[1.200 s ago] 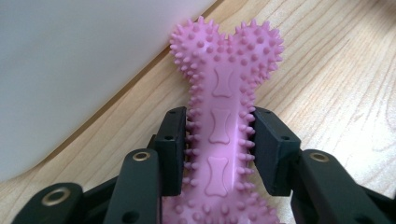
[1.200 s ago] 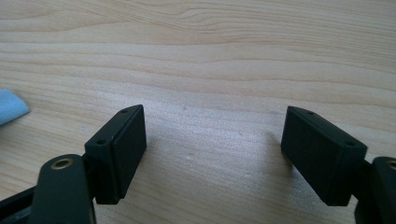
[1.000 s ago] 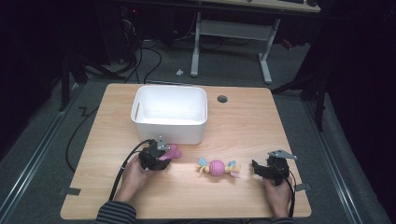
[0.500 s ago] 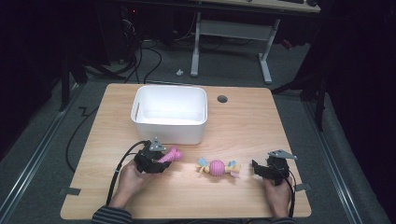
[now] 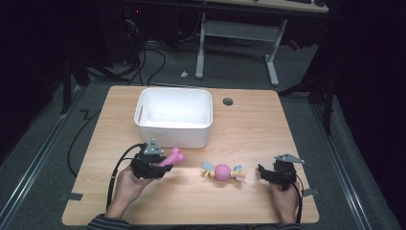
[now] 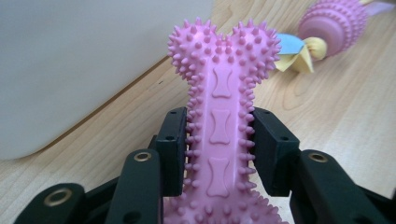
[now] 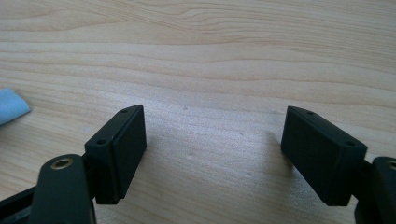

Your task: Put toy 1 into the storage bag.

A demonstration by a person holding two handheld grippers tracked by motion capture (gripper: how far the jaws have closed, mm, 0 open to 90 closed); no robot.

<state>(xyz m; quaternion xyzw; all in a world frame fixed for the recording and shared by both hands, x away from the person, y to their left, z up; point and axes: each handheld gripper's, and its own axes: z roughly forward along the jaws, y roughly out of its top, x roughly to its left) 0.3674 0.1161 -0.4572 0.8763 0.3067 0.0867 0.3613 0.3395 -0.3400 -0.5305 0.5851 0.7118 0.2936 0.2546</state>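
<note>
On the light wooden tabletop (image 5: pixel 249 124), the left hand-held gripper (image 5: pixel 152 165) sits toward 7 o'clock, its two black jaws clamped on the shaft of a pink spiky rubber bone-shaped toy (image 5: pixel 172 158). In the left gripper view the pads press both sides of the pink bone (image 6: pixel 224 126), whose knobbed head sticks out beyond the jaws toward the wall of a white rectangular plastic bin (image 6: pixel 84 60). From above, that head points toward 1 o'clock and lies just beside the bin's near wall; whether the bone touches the wood or is lifted slightly off it is hard to tell.

The white bin (image 5: pixel 174 132) stands at about 11 o'clock of the tabletop's middle, and nothing can be made out inside it. A small round dark grommet hole (image 5: pixel 228 101) sits near its far right corner.

Between the two grippers, toward 6 o'clock, lies a pink ridged ball toy with blue and yellow fabric tails (image 5: pixel 222 172), flat on the wood and apart from both grippers. It also shows in the left gripper view (image 6: pixel 327 23), beyond the bone.

The right hand-held gripper (image 5: pixel 274 174) rests at about 5 o'clock, held by the person's right hand (image 5: pixel 285 201). Its jaws are spread wide with nothing between them, bare wood showing in the gap (image 7: pixel 212 149). A blue fabric tip (image 7: pixel 11 108) peeks in at the left edge of that view.
</note>
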